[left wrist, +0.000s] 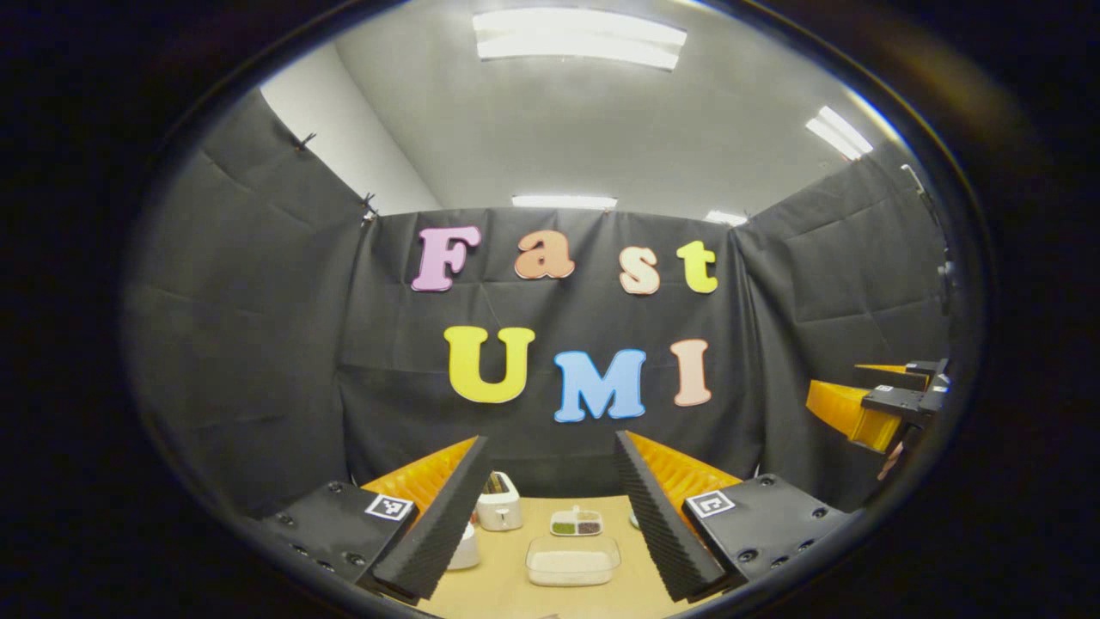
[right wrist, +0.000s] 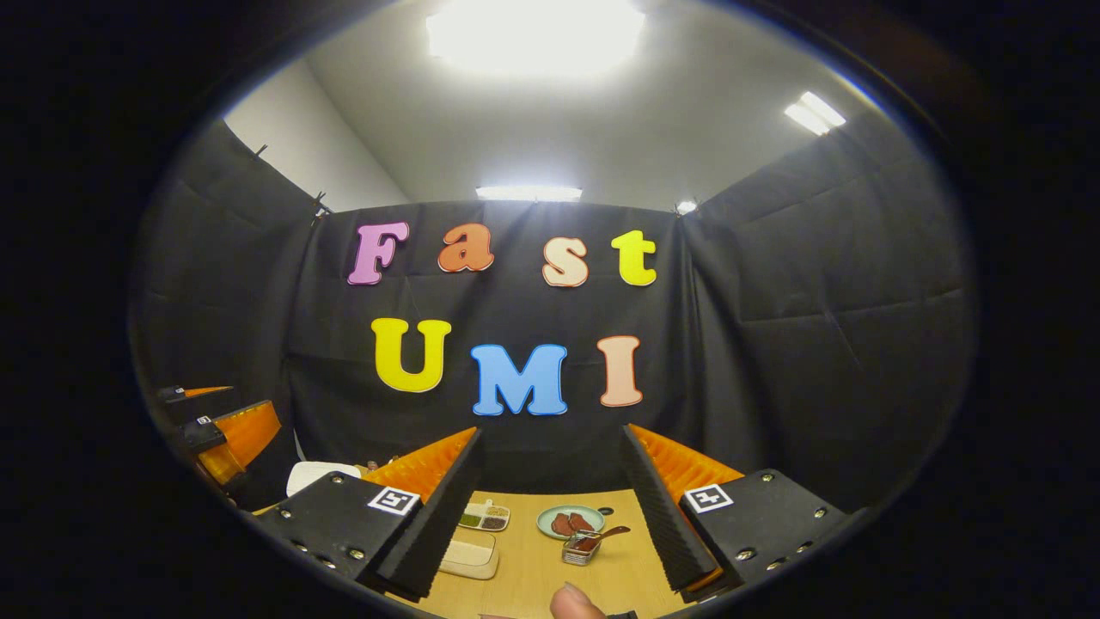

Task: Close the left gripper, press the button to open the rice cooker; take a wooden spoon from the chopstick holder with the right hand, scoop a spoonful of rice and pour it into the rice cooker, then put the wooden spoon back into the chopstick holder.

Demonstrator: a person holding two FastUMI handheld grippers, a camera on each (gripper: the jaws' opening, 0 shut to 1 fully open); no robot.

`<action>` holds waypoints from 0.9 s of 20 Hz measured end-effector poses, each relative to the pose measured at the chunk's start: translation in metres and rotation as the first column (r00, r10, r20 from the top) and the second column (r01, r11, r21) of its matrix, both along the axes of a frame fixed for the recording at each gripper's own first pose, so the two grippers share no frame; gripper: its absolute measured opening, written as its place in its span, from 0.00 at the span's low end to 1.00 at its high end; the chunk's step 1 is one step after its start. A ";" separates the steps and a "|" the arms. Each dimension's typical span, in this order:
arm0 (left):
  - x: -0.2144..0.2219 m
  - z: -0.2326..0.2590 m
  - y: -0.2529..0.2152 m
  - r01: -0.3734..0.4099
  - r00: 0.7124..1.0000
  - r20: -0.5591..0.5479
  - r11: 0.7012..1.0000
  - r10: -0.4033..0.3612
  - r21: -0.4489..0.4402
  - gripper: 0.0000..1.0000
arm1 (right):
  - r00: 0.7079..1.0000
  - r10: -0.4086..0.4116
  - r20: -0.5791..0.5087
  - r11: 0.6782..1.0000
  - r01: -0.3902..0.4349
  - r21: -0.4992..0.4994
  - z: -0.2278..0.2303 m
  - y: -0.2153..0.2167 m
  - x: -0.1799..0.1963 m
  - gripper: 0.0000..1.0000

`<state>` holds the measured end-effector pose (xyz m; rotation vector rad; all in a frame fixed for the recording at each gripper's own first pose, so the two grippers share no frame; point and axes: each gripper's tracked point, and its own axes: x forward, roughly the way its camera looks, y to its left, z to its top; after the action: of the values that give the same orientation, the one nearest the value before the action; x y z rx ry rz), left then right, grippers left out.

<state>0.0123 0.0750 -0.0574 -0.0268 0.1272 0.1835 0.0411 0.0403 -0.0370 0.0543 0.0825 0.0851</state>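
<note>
**Both grippers held high and open above the wooden table**

The left gripper (left wrist: 550, 516) is raised well above the light wooden tabletop (left wrist: 507, 593), its two fingers spread apart and grasping nothing. Between them, far below, sits a clear rectangular plastic tub of white rice (left wrist: 573, 560). Behind the tub is a small white divided dish with green and brown fillings (left wrist: 576, 523), and to its left a white boxy toaster-like appliance (left wrist: 499, 502). A rounded white object (left wrist: 465, 548), possibly the rice cooker, peeks out beside the left finger; I cannot tell for sure.

The right gripper (right wrist: 550, 516) is also up in the air, fingers released and wide, empty. Under it I see a pale green round plate with reddish-brown pieces (right wrist: 571, 520) and, just in front of it, a small wire-mesh holder with a brown wooden spoon handle sticking out (right wrist: 588, 545). A fingertip (right wrist: 574, 604) shows at the bottom edge. The other gripper hangs off to the left side in the right gripper view.
</note>
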 end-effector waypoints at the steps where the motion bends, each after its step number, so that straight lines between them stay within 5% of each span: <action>1: -0.001 -0.001 0.008 -0.008 1.000 0.004 1.000 0.008 0.011 0.99 | 1.000 0.004 0.000 1.000 -0.004 0.000 -0.001 0.006 0.004 0.96; 10: 0.002 -0.063 0.114 -0.122 0.991 -0.060 0.992 0.121 -0.010 0.99 | 0.997 0.072 -0.023 0.997 -0.073 -0.029 -0.018 0.082 0.024 0.96; 18: 0.028 -0.142 0.194 -0.293 0.940 -0.173 0.955 0.295 0.039 0.98 | 0.976 0.211 -0.051 0.973 -0.215 -0.080 -0.038 0.126 0.059 0.96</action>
<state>0.0403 0.2686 -0.1991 -0.0165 0.3008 0.4864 0.0996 0.1660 -0.0746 -0.0379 0.1337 0.2952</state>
